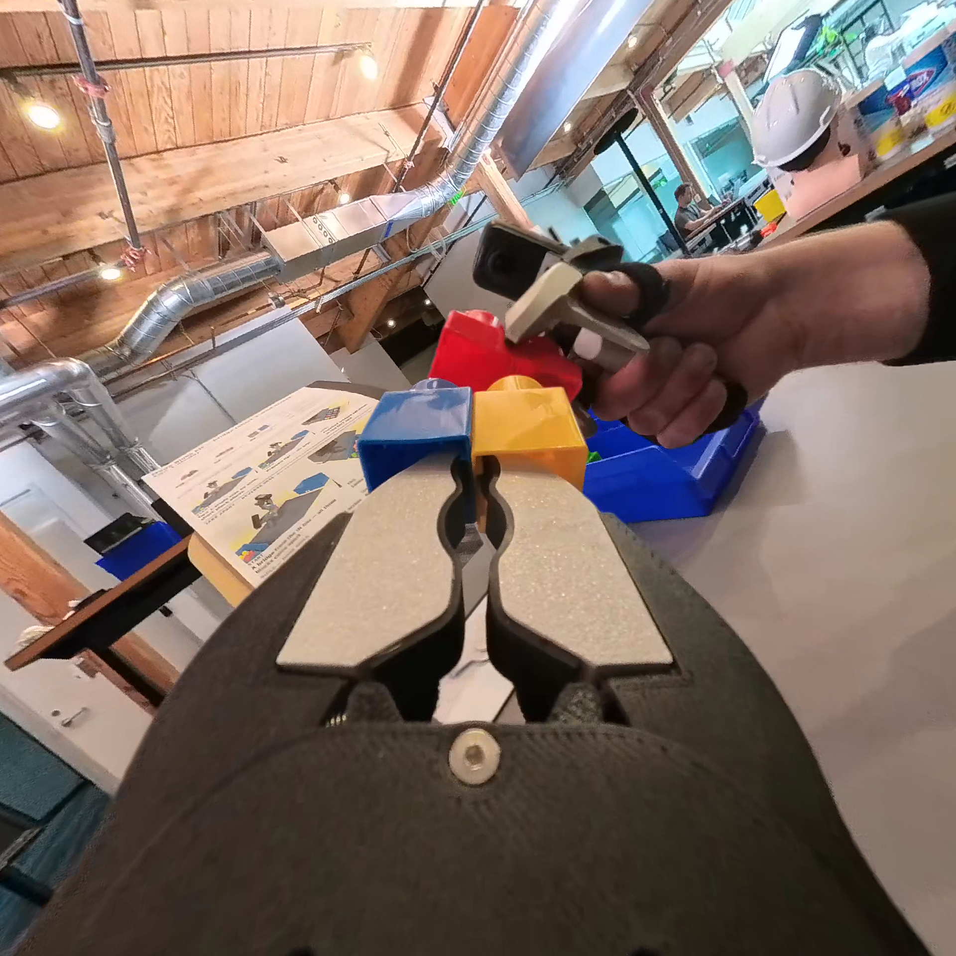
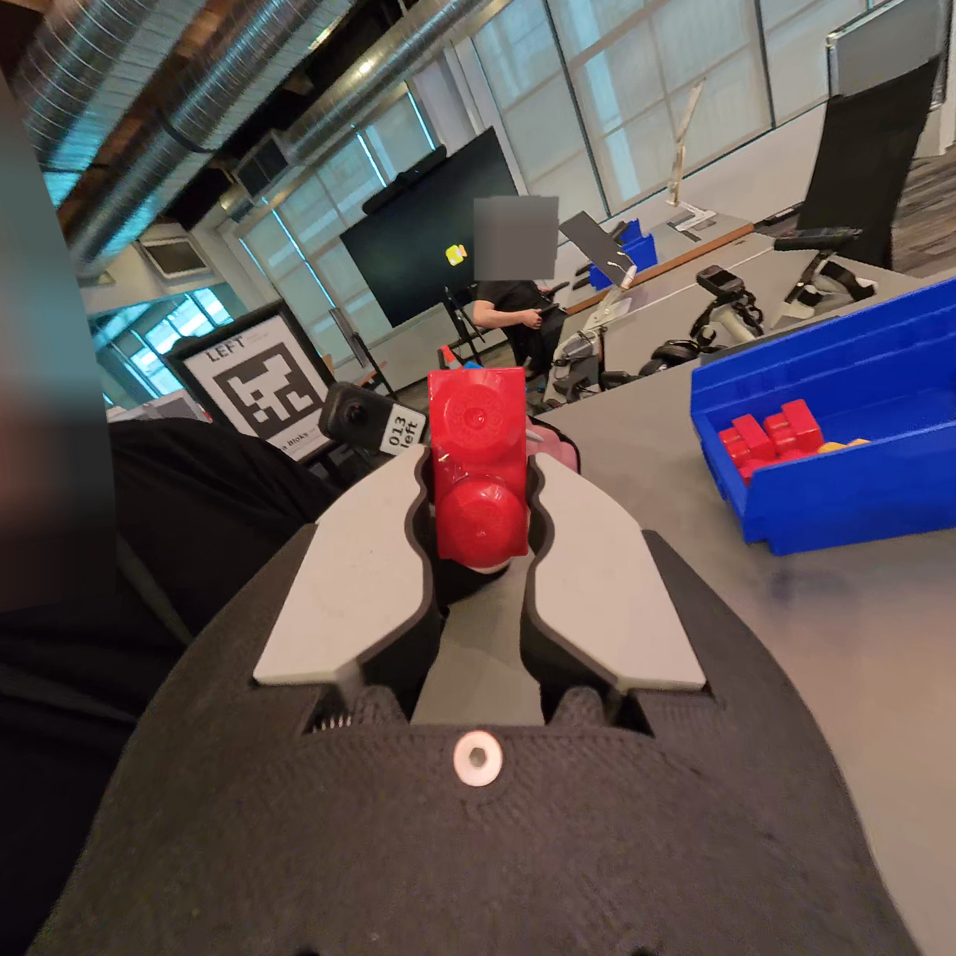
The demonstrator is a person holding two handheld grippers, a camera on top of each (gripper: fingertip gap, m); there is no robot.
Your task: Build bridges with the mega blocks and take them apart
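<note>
Left tongs (image 1: 478,473) pinch the touching walls of blue block (image 1: 414,432) and yellow block (image 1: 527,429); right tongs (image 2: 478,496) clamp a red block (image 2: 478,465) beside the blue bin (image 2: 827,496) on the desk (image 2: 646,455)

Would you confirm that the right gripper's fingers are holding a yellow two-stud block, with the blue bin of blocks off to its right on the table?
Not quite: the block in the right gripper is red, not yellow, as the right wrist view shows. The rest holds: it has two studs, and the blue bin sits to its right on the table.
</note>
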